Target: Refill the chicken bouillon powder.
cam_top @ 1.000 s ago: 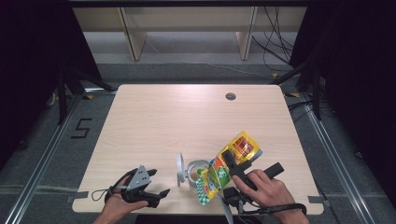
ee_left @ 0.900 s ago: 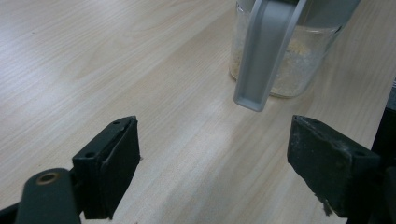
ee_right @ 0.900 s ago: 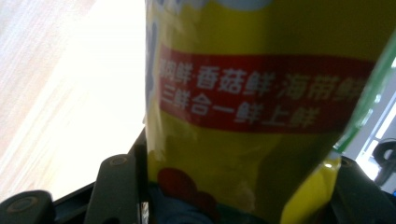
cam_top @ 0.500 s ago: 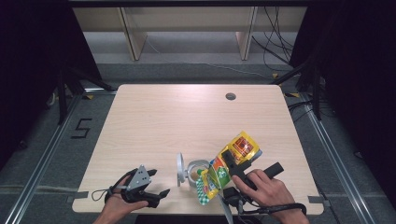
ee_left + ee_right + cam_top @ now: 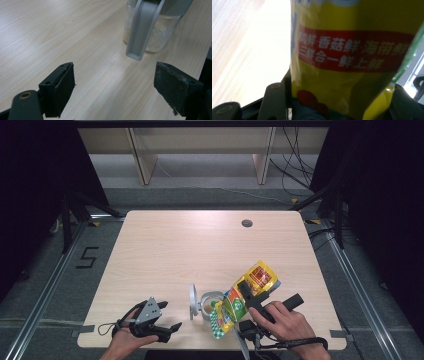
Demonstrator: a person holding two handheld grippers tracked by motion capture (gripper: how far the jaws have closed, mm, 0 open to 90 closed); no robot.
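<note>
Yellow packet (image 5: 243, 299), glossy, with a red band of white characters and green and blue print, held tilted over the near right part of the table (image 5: 200, 245). Lower end pointing down toward the open mouth of the glass jar (image 5: 209, 303), upper end raised up and away toward the right. Seen very close in the right gripper view (image 5: 352, 62), between the two black jaws. Clamped by the right gripper (image 5: 248, 290), jaws pressed on both sides of the packet, about half apart because of its thickness. Right hand (image 5: 282, 322) behind the gripper, near the front edge of the table, cable trailing below it.

Jar just left of the packet's lower end, standing upright, with pale yellowish grains inside (image 5: 152, 32). Grey hinged lid (image 5: 193, 301) swung open on the jar's left side, standing on edge; in the left gripper view hanging as a grey flap (image 5: 141, 27) in front of the glass.

Left gripper (image 5: 167, 330) low at the near left of the table, pointing toward the jar, apart from it. Jaws wide apart, nothing between them, only bare wood. Left hand (image 5: 127, 332) around its body, grey three-cornered plate on top.

Farther back on the table, a small round hole (image 5: 246, 223).
</note>
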